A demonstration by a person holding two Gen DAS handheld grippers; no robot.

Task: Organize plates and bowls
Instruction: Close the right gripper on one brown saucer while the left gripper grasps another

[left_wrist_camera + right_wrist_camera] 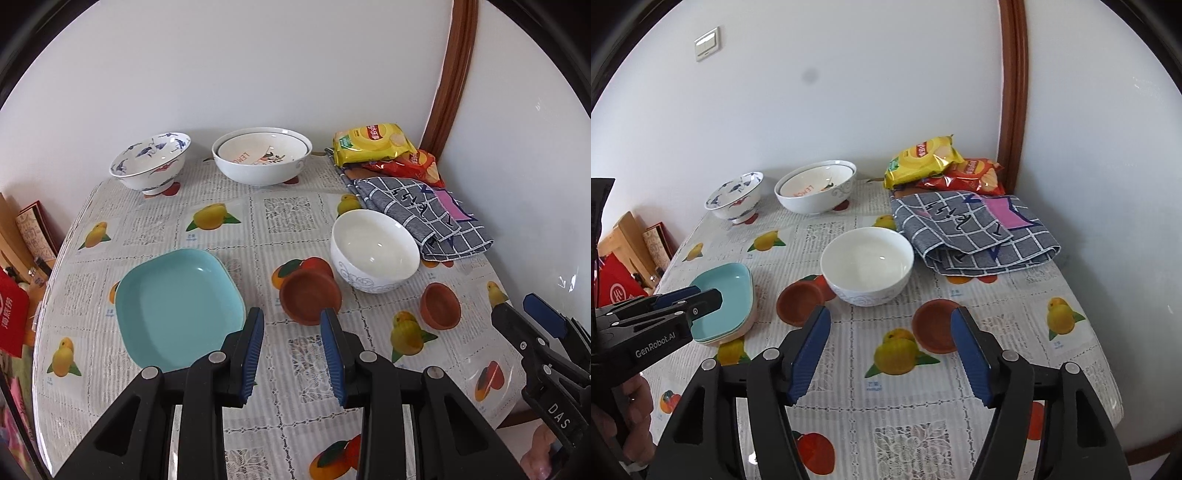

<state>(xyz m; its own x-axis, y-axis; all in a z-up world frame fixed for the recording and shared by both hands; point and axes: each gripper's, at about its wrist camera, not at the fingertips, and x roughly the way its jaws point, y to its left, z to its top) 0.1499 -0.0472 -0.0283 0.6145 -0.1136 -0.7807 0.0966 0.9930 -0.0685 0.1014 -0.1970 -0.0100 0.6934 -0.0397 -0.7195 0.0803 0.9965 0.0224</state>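
Terracotta saucer [936, 326] sits on the counter [1015, 369] just ahead of our right hand-held gripper [890, 349], jaws spread and empty; left hand-held gripper [291, 354], likewise released, is farther off.

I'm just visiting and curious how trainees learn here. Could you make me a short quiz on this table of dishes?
1. True or false: the square teal plate holds food.
2. How many small brown clay saucers lie on the table?
3. What sits inside the large white bowl by the wall: A) a smaller bowl, B) a spoon, C) chips?

Key
1. False; it is bare.
2. Two: one beside the white patterned bowl, another nearer the right gripper.
3. A.
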